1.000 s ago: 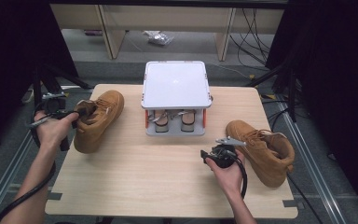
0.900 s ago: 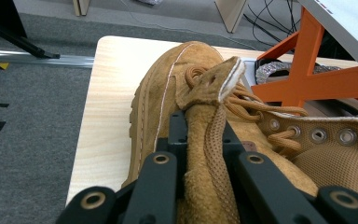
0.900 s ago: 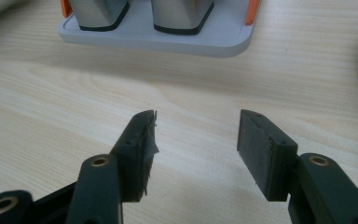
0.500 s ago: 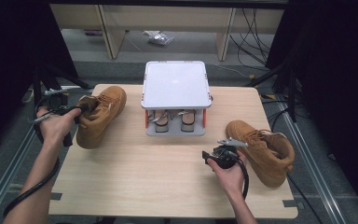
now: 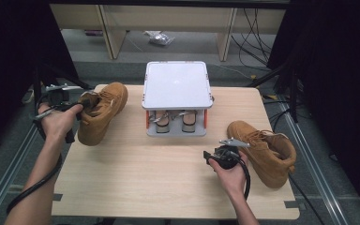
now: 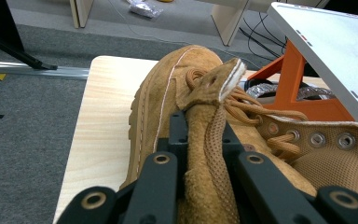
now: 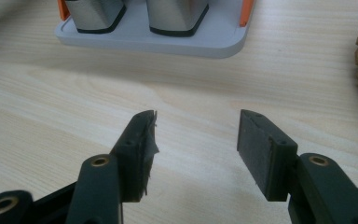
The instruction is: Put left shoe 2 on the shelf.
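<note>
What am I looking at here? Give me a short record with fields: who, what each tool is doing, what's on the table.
who: a person with a hand-held gripper in each hand
left gripper: shut on the tongue of the left boot, by the table's left edge
right gripper: open, nothing between its jaws, over bare table
right boot: lies near the table's right edge, beside the right gripper, not gripped
rack: white top, orange posts, grey base, at the middle back of the table
under the rack: two metal-looking items; what they are I cannot tell
</note>
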{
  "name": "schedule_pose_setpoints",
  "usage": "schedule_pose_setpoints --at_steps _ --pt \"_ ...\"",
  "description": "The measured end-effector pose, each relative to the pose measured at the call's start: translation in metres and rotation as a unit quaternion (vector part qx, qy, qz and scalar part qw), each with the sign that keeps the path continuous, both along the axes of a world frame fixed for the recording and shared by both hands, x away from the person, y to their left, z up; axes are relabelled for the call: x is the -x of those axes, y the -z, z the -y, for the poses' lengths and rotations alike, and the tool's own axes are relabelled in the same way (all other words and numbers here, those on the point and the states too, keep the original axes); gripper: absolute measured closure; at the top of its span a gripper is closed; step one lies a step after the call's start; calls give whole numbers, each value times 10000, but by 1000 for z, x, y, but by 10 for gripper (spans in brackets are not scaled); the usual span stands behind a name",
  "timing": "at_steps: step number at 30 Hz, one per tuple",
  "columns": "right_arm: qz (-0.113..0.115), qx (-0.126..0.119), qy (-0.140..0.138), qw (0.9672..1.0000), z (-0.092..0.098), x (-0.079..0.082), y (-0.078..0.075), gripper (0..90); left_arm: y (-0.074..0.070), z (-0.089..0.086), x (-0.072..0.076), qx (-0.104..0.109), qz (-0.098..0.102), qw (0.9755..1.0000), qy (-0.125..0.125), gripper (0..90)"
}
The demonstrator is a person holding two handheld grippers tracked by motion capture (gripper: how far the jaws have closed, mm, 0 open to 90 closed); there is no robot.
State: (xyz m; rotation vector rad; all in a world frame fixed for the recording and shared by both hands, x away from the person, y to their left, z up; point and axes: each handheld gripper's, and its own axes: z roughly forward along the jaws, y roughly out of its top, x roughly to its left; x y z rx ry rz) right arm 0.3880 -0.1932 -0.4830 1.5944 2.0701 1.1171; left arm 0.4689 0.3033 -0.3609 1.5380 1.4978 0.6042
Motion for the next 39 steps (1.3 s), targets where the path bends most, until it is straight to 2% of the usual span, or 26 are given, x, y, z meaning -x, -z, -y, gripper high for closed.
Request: schedule_pose_setpoints --at_steps 1,2,3,4,5,6,9,14,15,19,21,23,26,29,36,37,38,39 --pt "-99 -58 59 9999 -2 1 -1 474 0 0 -1 -9 -6 10000 1 819" --pt "31 -34 -14 10000 0 -1 1 473 -1 1 -2 5 -17 10000 -5 819" --pt "-5 -114 52 9999 -2 0 -1 474 -1 1 -3 0 -4 10000 18 819" --pt "107 -1 -56 9999 1 -2 -1 474 -2 1 -3 15 -1 10000 4 819" --pt "141 75 -49 9999 1 -1 -3 474 -2 1 -3 15 -1 10000 4 819" --pt "157 -11 -84 9998 1 -1 -2 473 -4 3 -5 17 21 10000 -2 819" --pt "161 -11 -72 9998 1 -1 -2 474 -7 4 -5 37 44 10000 -13 819" --pt "97 25 -56 9999 -1 0 -3 474 -13 7 -7 56 70 10000 -30 819" --pt "-53 -94 68 9999 -4 2 -4 474 -14 8 -7 63 90 9999 -22 819" --pt "16 -68 17 10000 -4 2 -3 473 -17 10 -9 66 93 9999 -16 819" --pt "114 71 -83 9999 -1 1 -3 474 -18 11 -11 76 116 9999 0 819" --pt "147 11 -80 9999 -1 0 -2 474 -19 12 -11 80 123 9999 -9 819" --pt "71 -27 -13 10000 -2 1 -3 474 -22 14 -13 87 129 9999 -19 819" --pt "118 23 -58 9999 -1 1 -3 474 -23 15 -14 64 131 9999 -1 819" --pt "135 -36 -122 9998 -1 0 -1 474 -30 20 -18 84 164 9998 52 819" --pt "-73 -104 60 9999 -4 3 -3 474 -32 20 -19 86 165 9998 46 819" --pt "28 -113 5 9999 -4 1 -1 474 -34 22 -20 103 192 9998 45 818" --pt "20 -100 17 9999 -4 1 -1 474 -35 23 -21 112 197 9997 46 818"
